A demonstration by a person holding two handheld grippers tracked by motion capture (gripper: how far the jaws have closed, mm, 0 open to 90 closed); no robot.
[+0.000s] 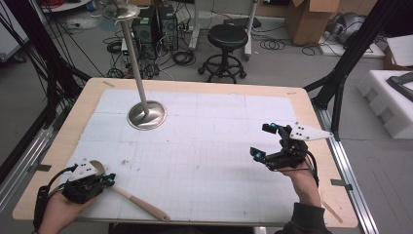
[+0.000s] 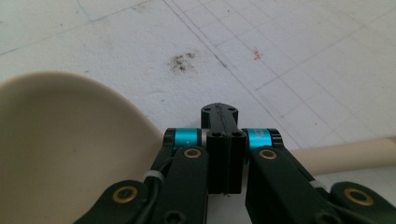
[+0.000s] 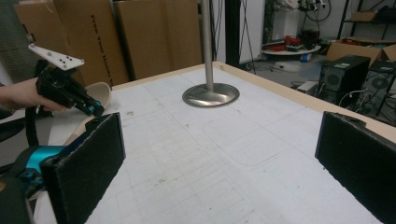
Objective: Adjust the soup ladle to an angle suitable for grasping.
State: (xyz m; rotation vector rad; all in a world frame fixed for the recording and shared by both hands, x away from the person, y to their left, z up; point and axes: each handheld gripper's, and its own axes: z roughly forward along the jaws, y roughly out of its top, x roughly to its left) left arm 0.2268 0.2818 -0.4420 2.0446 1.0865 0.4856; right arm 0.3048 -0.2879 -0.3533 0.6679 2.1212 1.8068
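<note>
A pale wooden spoon (image 1: 131, 199) lies at the table's near left, bowl (image 2: 56, 144) to the left and handle (image 2: 350, 156) running right toward the front edge. My left gripper (image 1: 110, 180) sits low over the spoon's neck with its jaws pressed together (image 2: 219, 114); the spoon passes behind them, not between them, and I cannot tell whether they touch it. At the right side of the table my right gripper (image 1: 263, 141) is held up and open, its black pads (image 3: 84, 163) wide apart with nothing between. The right gripper view also shows the left gripper (image 3: 95, 109) beside the spoon bowl (image 3: 100, 93).
A metal stand with a round base (image 1: 147, 115) and a tall pole stands at the table's far left (image 3: 210, 95). A white gridded mat (image 1: 209, 146) covers the wooden table. A stool (image 1: 226, 46), computers and boxes stand on the floor beyond.
</note>
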